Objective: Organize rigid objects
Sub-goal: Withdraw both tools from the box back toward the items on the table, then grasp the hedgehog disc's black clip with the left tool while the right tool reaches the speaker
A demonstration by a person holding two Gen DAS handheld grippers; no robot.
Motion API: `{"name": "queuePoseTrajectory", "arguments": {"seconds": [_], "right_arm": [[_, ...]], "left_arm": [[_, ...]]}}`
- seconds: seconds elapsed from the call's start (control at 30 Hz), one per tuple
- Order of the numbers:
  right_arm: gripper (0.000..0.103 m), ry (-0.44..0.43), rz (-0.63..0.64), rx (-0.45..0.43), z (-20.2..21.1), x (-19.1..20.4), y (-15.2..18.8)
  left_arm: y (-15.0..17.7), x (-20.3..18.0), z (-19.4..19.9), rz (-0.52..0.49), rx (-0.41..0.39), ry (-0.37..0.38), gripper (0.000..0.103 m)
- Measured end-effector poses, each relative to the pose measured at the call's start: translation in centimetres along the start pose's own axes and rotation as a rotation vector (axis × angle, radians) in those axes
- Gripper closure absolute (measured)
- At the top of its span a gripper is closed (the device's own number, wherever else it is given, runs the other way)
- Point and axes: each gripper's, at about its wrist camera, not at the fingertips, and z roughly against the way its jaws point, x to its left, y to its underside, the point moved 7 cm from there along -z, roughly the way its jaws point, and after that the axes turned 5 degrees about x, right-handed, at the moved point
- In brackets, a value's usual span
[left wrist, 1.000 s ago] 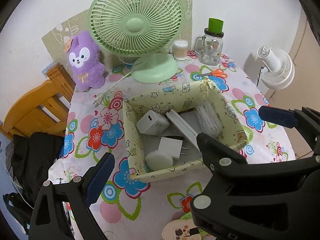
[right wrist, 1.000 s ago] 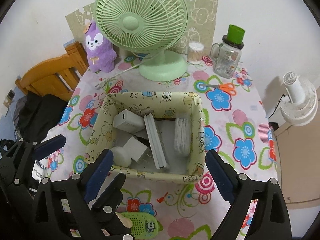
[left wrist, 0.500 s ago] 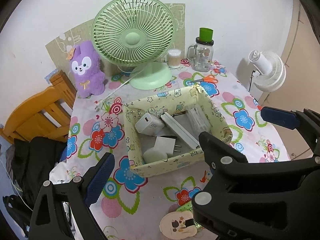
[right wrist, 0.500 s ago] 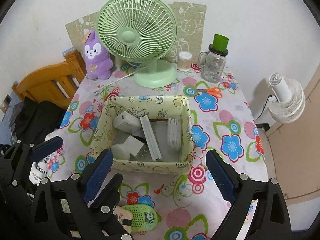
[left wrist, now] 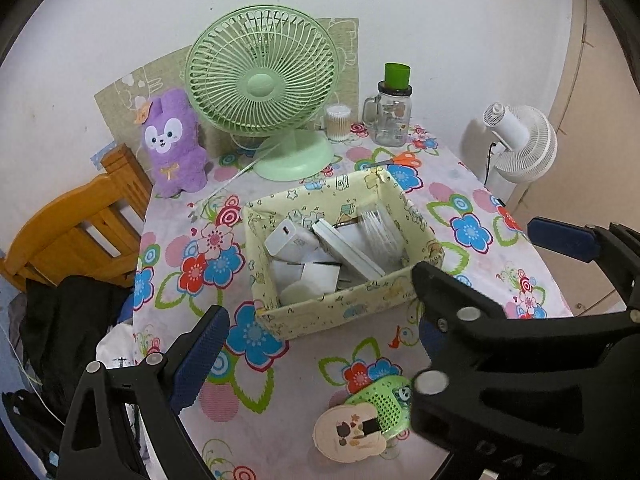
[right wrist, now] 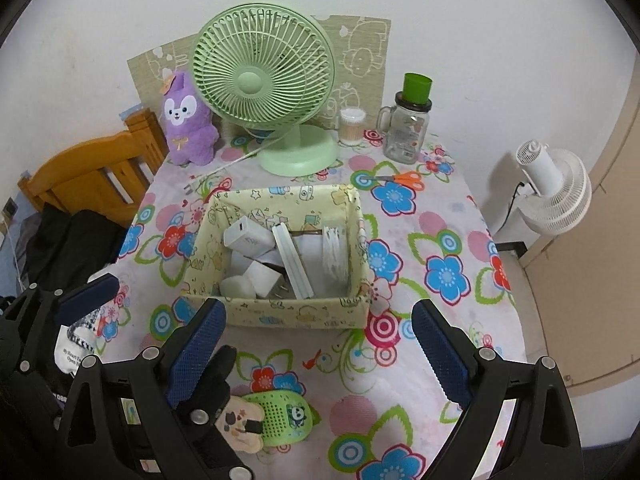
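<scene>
The surface, covered by a floral cloth, carries a yellow patterned box at its centre, set at 12 o'clock from the right claw. In the right wrist view the box's long axis runs from 9 to 3 o'clock. Inside it, a white bar lies with its long axis from 11 to 5 o'clock, with a white charger block at its 9 o'clock side. Both claws stand released and empty; the left claw shows its pads spread either side of the box. Compared with one second ago, the box appears smaller and farther off, and a green grille-faced gadget and a cream disc now show fully near the surface's near edge.
</scene>
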Motion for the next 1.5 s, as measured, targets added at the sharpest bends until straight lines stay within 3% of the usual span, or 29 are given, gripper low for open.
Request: {"name": "queuePoseTrajectory", "arguments": {"seconds": [0.27, 0.7, 0.9, 1.5], "right_arm": [[0.007, 0.002, -0.017, 0.007, 0.0, -0.1, 2.4], [0.007, 0.011, -0.001, 0.014, -1.9, -0.2, 6.0], [0.007, 0.001, 0.004, 0.066, -3.9, -0.5, 7.5], [0.007, -0.028, 0.074, 0.150, -8.8, -0.9, 10.2]], "left_arm": [[2.5, 0.2, -0.5, 0.018, 0.018, 0.028, 0.006], [7.4, 0.2, -4.0, 0.070, 0.120, 0.046, 0.006], [9.3, -0.2, -6.1, 0.121, 0.180, 0.069, 0.006], [12.9, 0.3, -10.5, 0.302, 0.286, 0.040, 0.006]]}}
